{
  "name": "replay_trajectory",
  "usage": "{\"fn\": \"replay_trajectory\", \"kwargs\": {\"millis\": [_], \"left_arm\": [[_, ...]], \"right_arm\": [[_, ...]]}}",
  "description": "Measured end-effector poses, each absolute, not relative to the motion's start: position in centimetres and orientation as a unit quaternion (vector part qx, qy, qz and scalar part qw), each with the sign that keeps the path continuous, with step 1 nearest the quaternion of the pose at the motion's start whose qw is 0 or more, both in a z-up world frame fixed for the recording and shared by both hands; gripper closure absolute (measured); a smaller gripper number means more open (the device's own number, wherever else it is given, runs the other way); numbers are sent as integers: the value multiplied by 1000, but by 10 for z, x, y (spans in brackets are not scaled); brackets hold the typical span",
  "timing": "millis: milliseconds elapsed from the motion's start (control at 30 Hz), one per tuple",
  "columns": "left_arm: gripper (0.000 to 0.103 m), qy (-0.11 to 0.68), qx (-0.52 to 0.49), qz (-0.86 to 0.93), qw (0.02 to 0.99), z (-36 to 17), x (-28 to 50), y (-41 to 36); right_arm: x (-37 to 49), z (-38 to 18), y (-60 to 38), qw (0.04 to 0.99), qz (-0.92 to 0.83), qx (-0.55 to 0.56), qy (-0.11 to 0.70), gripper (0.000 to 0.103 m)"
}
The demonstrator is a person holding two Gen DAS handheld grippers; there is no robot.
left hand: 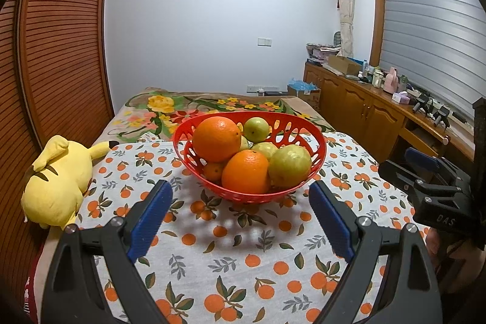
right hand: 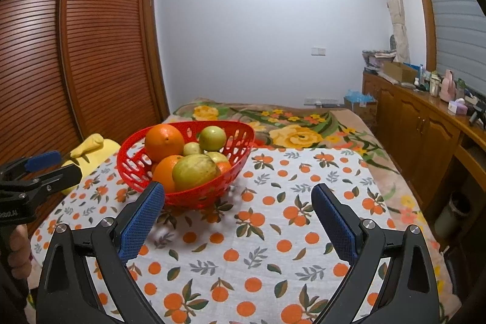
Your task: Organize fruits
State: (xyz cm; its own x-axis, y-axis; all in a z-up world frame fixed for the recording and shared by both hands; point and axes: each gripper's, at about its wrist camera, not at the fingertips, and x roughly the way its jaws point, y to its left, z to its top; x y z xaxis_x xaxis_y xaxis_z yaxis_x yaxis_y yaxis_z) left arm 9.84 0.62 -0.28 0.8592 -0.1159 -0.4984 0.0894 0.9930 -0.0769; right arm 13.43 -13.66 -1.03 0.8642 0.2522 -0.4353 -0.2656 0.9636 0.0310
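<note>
A red perforated basket stands on an orange-print cloth. It holds oranges and green fruits, piled up. My left gripper is open and empty, just in front of the basket. In the right wrist view the basket sits ahead to the left, with an orange on top and a large green fruit in front. My right gripper is open and empty, to the right of the basket. The right gripper also shows in the left wrist view.
A yellow plush toy lies at the cloth's left edge. A floral blanket covers the bed behind. A wooden louvred wardrobe stands at the left. A wooden cabinet with clutter runs along the right.
</note>
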Motion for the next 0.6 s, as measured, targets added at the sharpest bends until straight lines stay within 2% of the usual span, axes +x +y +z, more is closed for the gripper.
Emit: {"fn": "replay_trajectory", "kwargs": {"millis": [600], "left_arm": [[11, 259, -23, -59, 964, -1, 96, 3]], "right_arm": [[132, -9, -139, 966, 132, -16, 220, 4]]}}
